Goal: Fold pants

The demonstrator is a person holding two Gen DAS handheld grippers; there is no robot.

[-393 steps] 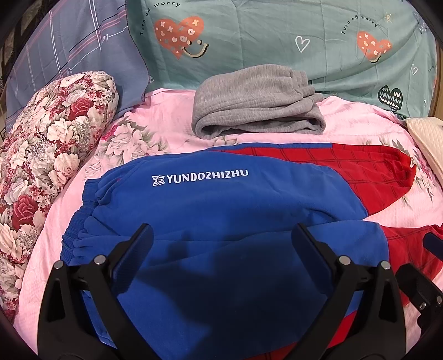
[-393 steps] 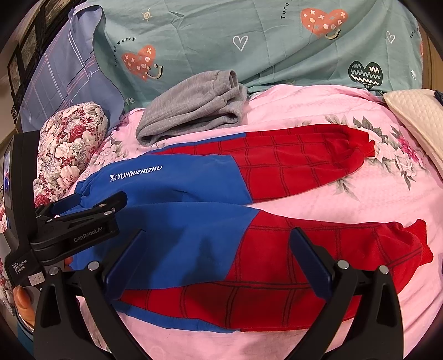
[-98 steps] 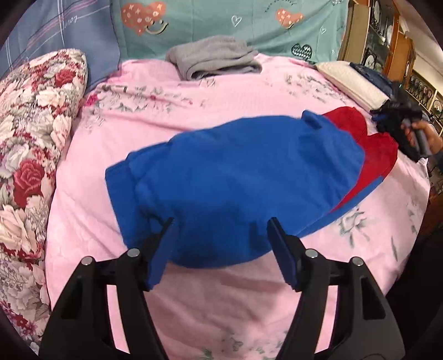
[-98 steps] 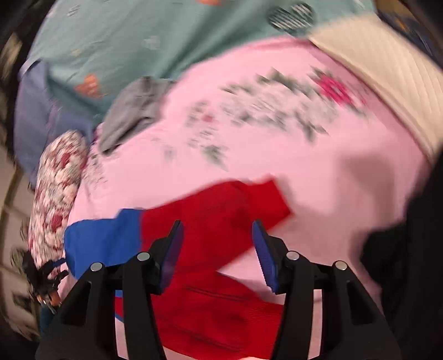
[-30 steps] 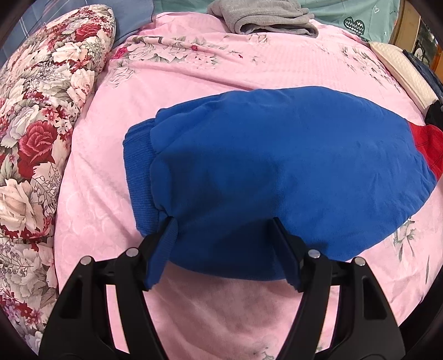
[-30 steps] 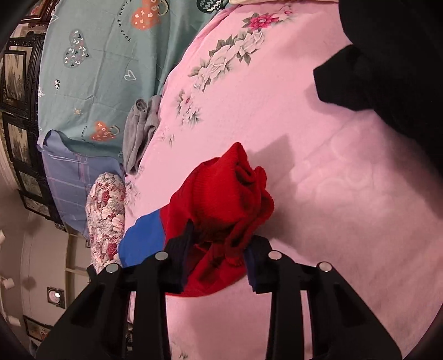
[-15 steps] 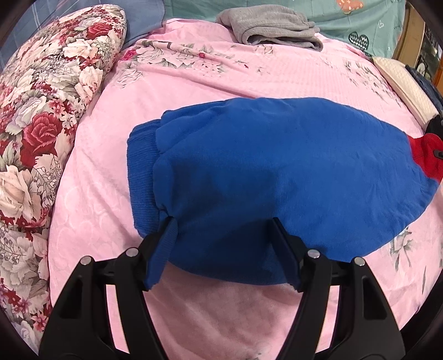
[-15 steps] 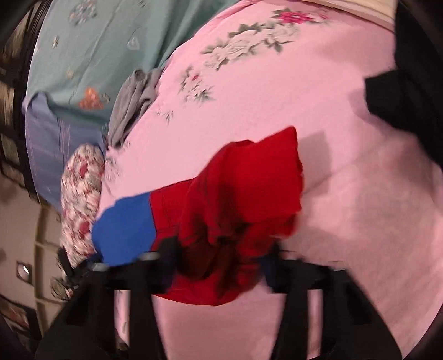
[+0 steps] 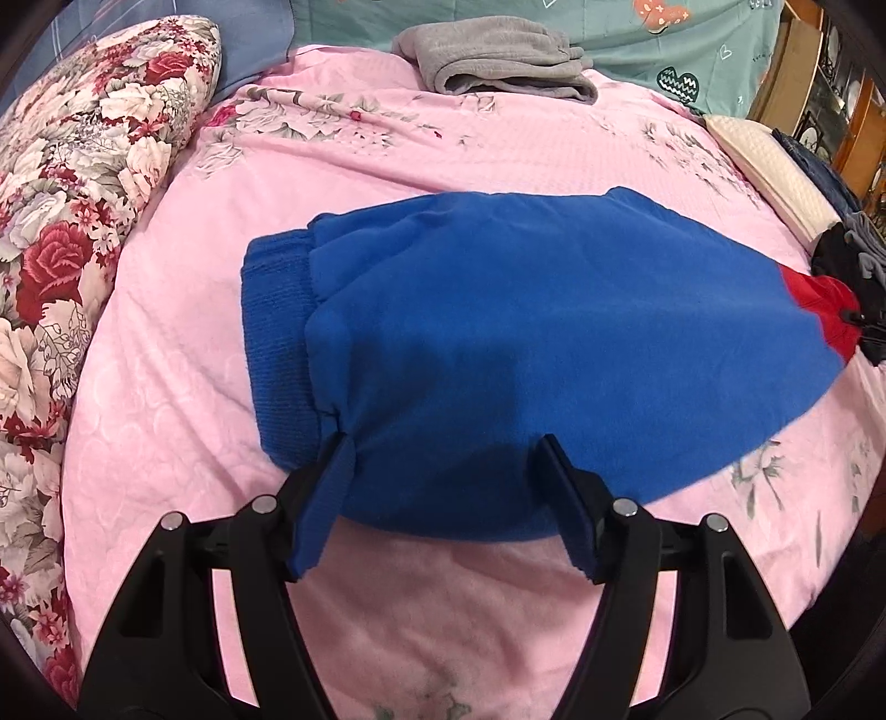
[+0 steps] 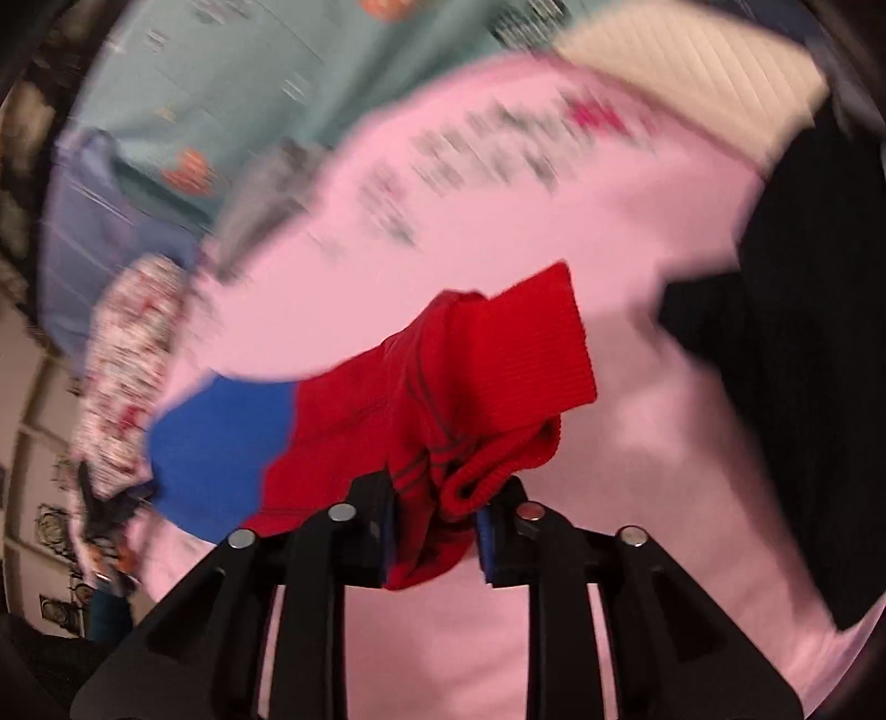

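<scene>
Pants point(image 9: 526, 343), half-folded on bed point(image 9: 387, 160): our left gripper point(image 9: 443, 493), jaws wide, pins the near blue edge; our right gripper point(image 10: 434, 526) clamps red cuffs point(image 10: 498, 360), for folding over.

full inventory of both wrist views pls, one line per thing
pants: 1, blue with red legs, mid bed
bedsheet: 1, pink floral, under all
grey garment: 1, folded, far edge of bed
floral pillow: 1, red and white, left edge
teal cover: 1, heart print, behind bed
cream cushion: 1, right edge
left gripper: black, blue pads, at pants' near edge
right gripper: black, red cuffs bunched in it, jaws just opening a little
</scene>
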